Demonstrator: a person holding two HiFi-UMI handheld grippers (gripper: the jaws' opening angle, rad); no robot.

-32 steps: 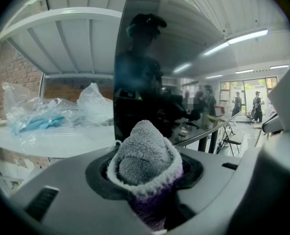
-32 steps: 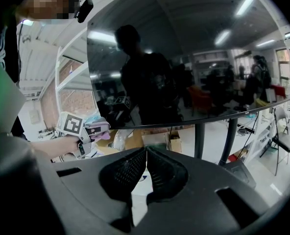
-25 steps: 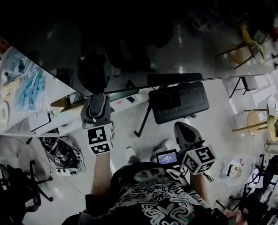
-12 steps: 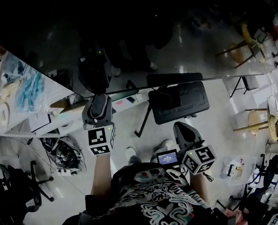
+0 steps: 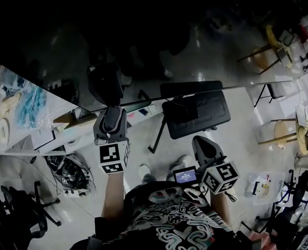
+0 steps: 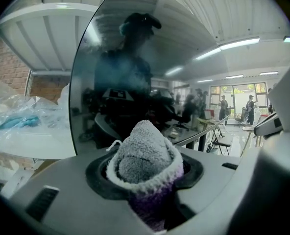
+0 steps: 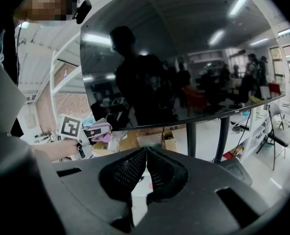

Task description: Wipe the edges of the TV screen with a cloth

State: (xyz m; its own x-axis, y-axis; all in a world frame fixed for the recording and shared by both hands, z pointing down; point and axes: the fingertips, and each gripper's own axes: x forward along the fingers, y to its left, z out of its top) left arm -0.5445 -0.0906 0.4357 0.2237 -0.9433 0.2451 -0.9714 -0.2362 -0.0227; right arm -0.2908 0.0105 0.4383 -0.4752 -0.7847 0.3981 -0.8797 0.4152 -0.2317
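The big black TV screen (image 5: 143, 35) fills the top of the head view; its lower edge runs slantwise just above my left gripper (image 5: 111, 120). That gripper is shut on a grey and purple cloth (image 6: 144, 153), whose tip points at the glossy TV screen (image 6: 150, 58) close to its left edge. My right gripper (image 5: 203, 150) hangs lower, near my body, apart from the screen. Its jaws (image 7: 146, 153) are shut with nothing between them. From the right gripper view the TV screen (image 7: 184, 48) looms ahead, and the left gripper (image 7: 93, 130) shows with the cloth (image 7: 102, 131) under the lower edge.
A white shelf (image 5: 24, 108) with plastic bags stands at the left. A black chair (image 5: 195, 111) sits below the screen. Office chairs (image 5: 13, 212) stand at the lower left. The TV's stand post (image 7: 222, 136) and a folding chair (image 7: 282, 131) are at the right.
My left gripper with the cloth has slid slightly to the right along the screen's lower edge. The right gripper has stayed where it was.
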